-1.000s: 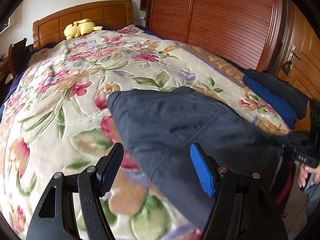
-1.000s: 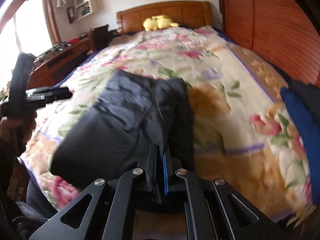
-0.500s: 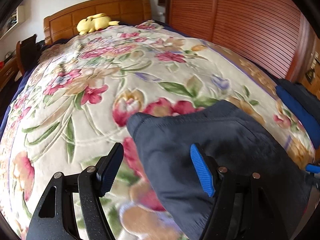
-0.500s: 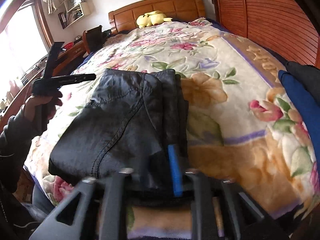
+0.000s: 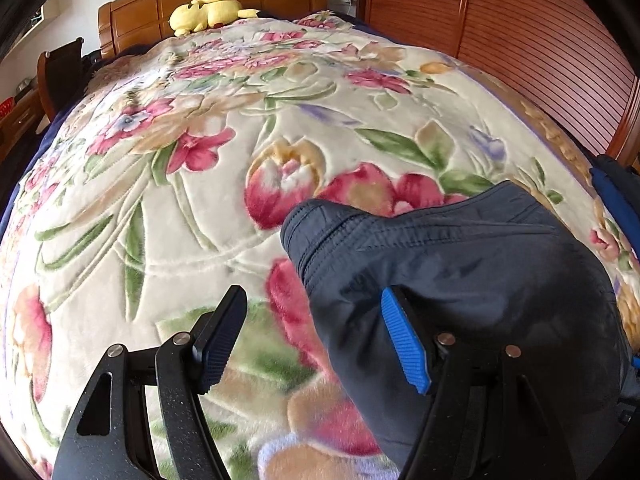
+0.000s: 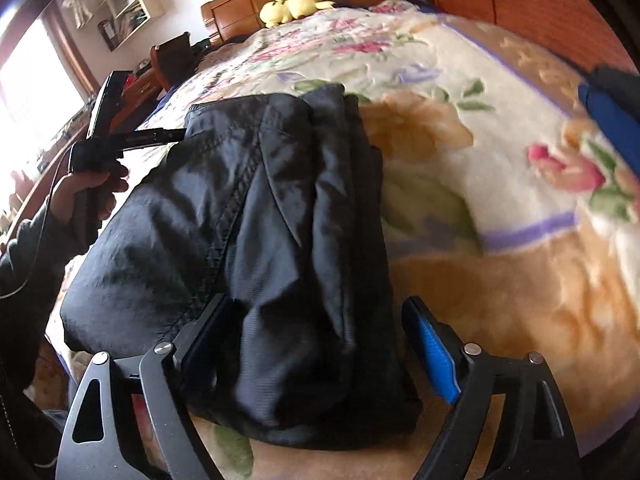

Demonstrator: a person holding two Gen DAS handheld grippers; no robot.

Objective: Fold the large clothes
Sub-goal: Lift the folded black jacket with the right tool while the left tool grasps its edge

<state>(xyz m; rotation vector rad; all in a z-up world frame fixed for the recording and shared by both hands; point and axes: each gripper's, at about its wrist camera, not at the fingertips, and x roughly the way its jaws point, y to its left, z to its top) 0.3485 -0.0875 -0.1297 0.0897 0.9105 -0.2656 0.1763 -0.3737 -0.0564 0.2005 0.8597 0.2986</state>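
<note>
The folded dark garment (image 6: 256,248) lies on the floral blanket (image 5: 168,208), its near edge hidden behind both tools. The right gripper (image 6: 316,356) has just opened, pads clear of the fabric; the left gripper (image 5: 308,340) stands apart, empty.

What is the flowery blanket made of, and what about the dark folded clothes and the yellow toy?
The flowery blanket looks like thick plush fleece: fuzzy pile, with flower outlines pressed into it. The dark folded clothes seem to be a smooth woven synthetic, perhaps nylon: a slight sheen, crisp creases and stitched seams. The yellow toy looks soft and stuffed, probably plush, but it is too far away to be sure.
</note>
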